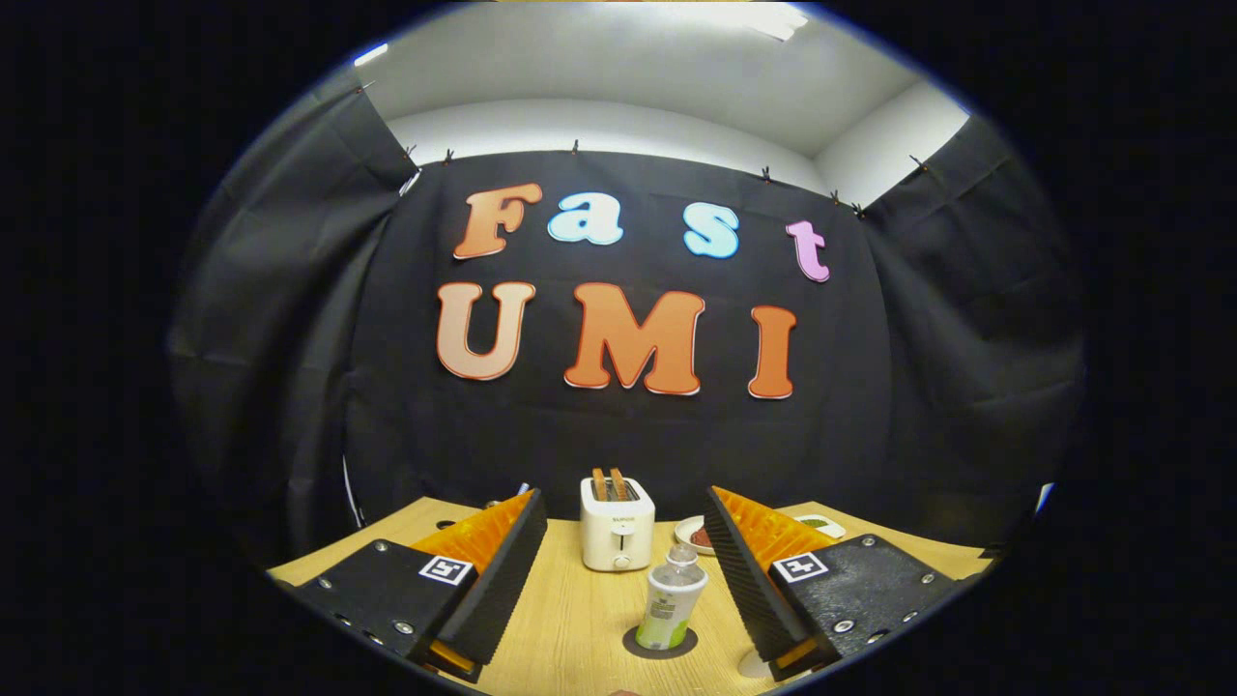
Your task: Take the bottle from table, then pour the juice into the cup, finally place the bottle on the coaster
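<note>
On the wooden table (570, 619), the bottle (670, 597) stands on its coaster (660, 644) between the wide-open jaws.

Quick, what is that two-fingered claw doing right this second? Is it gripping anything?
Gripper: open, fingers spread wide, holding nothing. The bottle stands upright on the dark coaster between the fingers, untouched by either.

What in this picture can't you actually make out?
- The bottle label: too small to read in the gripper view, and the juice level cannot be told.
- The plate beyond the toaster: partly hidden by a gripper finger; its contents are unclear.
- The pale round thing beside the coaster: mostly covered by that finger, so whether it is the cup is uncertain.
</note>
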`<state>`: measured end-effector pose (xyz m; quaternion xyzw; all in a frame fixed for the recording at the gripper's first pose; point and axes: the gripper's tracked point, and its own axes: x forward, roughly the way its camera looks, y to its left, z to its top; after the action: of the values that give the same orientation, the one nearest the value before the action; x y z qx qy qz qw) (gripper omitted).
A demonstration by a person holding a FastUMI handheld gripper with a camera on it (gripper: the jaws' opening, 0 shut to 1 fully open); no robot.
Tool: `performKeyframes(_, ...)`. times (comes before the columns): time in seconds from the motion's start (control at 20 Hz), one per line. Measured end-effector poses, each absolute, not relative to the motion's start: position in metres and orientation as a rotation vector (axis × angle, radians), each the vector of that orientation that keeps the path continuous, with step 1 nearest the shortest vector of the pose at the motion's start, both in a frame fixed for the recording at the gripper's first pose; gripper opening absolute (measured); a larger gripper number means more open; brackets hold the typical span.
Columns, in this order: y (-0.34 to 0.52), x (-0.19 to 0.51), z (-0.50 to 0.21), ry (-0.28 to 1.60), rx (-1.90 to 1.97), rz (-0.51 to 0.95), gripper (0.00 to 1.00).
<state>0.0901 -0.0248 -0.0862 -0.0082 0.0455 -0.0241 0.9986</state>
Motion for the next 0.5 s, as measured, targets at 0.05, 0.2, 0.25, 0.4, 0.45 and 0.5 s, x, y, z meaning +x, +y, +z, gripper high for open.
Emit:
performKeyframes(0.05, -0.02, 0.087, -0.077, 0.087, -0.004, -0.034, 0.97)
performKeyframes(0.2, -0.013, 0.074, -0.055, 0.075, 0.0, -0.022, 0.97)
performKeyframes(0.25, -0.008, 0.071, -0.048, 0.073, -0.004, -0.014, 0.97)
performKeyframes(0.4, 0.01, 0.063, -0.025, 0.058, 0.007, 0.02, 0.97)
performKeyframes(0.45, 0.014, 0.059, -0.017, 0.048, 0.007, 0.026, 0.97)
performKeyframes(0.5, 0.016, 0.056, -0.01, 0.042, 0.005, 0.023, 0.97)
